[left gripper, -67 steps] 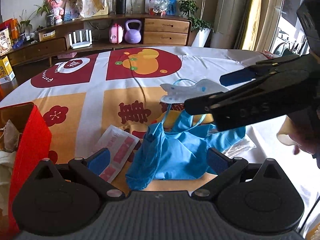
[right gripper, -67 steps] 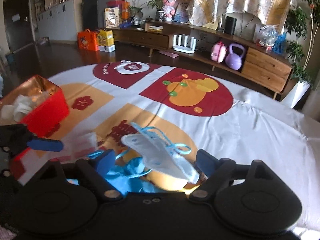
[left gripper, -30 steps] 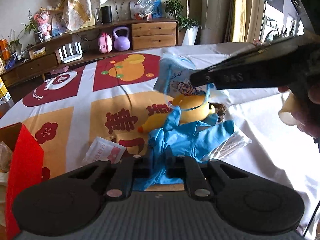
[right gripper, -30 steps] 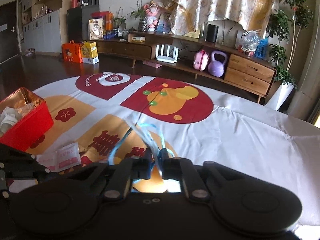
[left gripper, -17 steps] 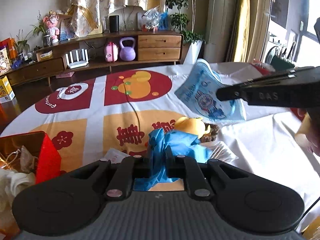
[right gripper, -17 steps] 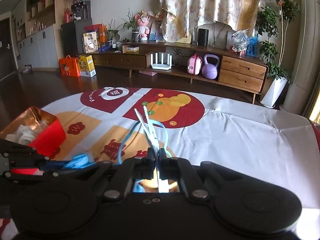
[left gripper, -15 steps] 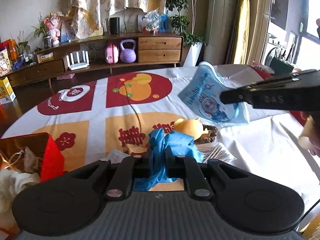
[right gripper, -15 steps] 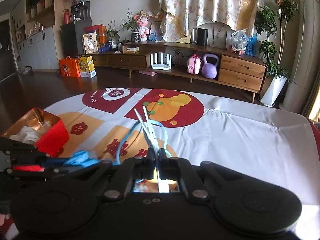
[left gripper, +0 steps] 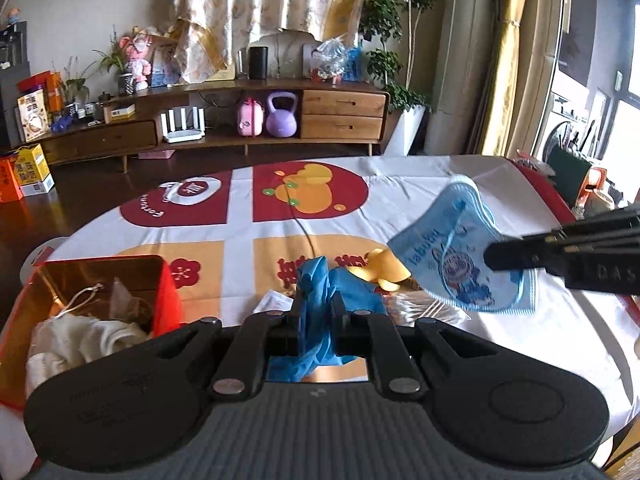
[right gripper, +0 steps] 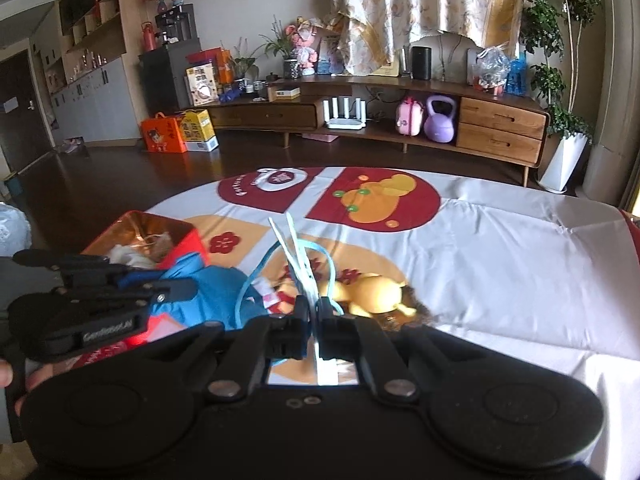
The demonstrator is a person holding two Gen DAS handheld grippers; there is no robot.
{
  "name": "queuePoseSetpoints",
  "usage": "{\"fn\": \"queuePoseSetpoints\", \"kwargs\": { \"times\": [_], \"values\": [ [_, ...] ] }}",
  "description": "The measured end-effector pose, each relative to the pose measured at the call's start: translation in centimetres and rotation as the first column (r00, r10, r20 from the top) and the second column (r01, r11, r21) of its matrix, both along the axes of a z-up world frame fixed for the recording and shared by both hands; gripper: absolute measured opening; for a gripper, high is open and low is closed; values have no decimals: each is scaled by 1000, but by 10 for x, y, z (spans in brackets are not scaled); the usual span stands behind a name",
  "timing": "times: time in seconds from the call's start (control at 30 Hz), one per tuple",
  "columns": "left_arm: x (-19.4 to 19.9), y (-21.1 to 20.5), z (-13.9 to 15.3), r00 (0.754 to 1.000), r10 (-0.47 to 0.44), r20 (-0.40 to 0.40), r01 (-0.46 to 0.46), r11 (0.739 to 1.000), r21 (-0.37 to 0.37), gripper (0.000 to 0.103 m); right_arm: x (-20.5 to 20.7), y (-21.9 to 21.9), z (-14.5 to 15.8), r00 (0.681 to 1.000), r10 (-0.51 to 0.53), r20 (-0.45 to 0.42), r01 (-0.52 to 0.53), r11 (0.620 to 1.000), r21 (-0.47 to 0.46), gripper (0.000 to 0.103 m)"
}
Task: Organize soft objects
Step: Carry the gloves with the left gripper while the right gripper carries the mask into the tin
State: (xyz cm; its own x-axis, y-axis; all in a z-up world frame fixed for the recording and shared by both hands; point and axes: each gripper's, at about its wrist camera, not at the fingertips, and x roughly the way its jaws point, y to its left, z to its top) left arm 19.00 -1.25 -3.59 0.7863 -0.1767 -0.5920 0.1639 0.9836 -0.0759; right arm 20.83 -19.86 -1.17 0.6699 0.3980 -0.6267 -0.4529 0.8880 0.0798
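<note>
Storage comes first at the far left: the red box (left gripper: 168, 300) sits open on the patterned tablecloth (left gripper: 240, 248), already holding pale cloth items (left gripper: 80, 336), and it lies to the left of both tools. Next to it, the left gripper (left gripper: 316, 312) is clamped on a crumpled blue glove (left gripper: 316, 292), whose bulk hangs in a loose bunch from the pinch point, with no real long axis to align. From the right wrist view that glove and the box's rim look nearly overlapping, so the left hand is plainly the nearer one to the box; it seems to need only a short carry leftward. Behind the glove, a yellow plush toy (left gripper: 380, 268) lies on the cloth, with a clear plastic packet (left gripper: 424, 308) just beside it. Further right, the right gripper (right gripper: 314, 308) is closed on a light blue face mask (left gripper: 460, 256), held by one edge with its printed face turned toward the left camera and its ear loops (right gripper: 256, 276) dangling. Whether the mask clears the toy below is hard to judge through the fisheye. The mask would have to cross over the glove-holding hand to reach the box, so the left should probably go first.
</note>
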Motion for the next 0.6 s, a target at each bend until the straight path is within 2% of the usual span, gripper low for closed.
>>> {"fn": "queuePoseSetpoints", "kwargs": {
  "times": [0.6],
  "values": [
    [-34,68,34,996,84,32,-84,996,-17,11,-31,70,23,996,89,7,-89,996,9,4]
  ]
}}
